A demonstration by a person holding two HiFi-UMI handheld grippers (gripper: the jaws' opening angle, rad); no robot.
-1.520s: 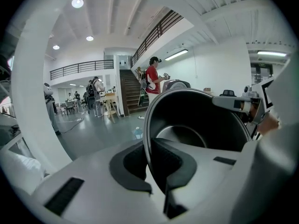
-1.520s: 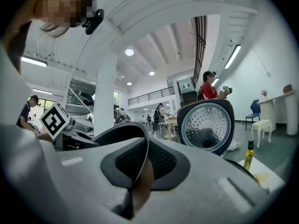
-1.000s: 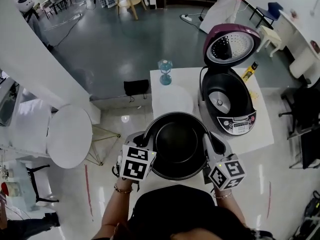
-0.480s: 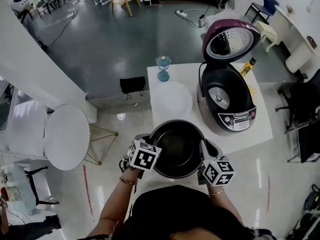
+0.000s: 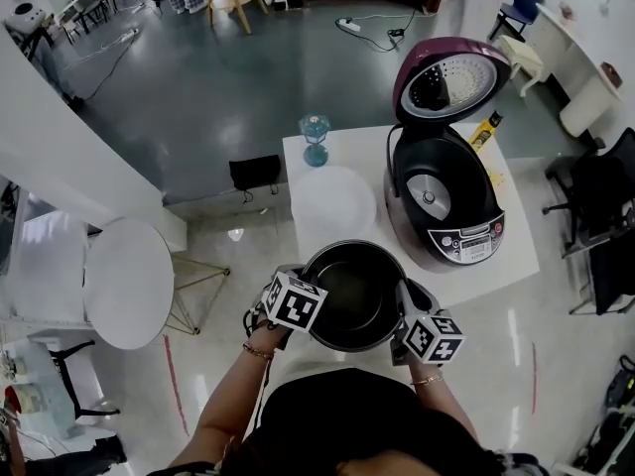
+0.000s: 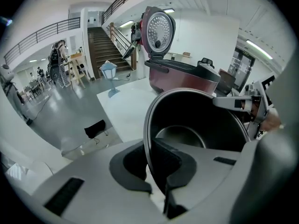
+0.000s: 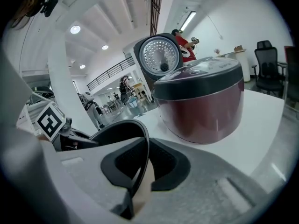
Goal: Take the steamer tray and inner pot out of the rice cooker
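Note:
The dark round inner pot point(image 5: 352, 296) is held between both grippers over the near end of the white table point(image 5: 511, 256). My left gripper point(image 5: 304, 292) is shut on the pot's left rim point(image 6: 146, 125), and my right gripper point(image 5: 401, 305) is shut on its right rim point(image 7: 142, 141). I cannot tell whether the pot touches the table. The maroon rice cooker point(image 5: 442, 201) stands at the right of the table with its lid point(image 5: 451, 79) up and its cavity empty. A round white tray point(image 5: 334, 201) lies on the table beyond the pot.
A blue goblet point(image 5: 316, 139) stands at the table's far left corner and a yellow packet point(image 5: 483, 132) lies behind the cooker. A round white side table point(image 5: 127, 281) is on the floor to the left, with chairs at the right.
Both grippers have come down with the pot, which now sits lower and looks smaller in the head view. The grip on each rim is unchanged.

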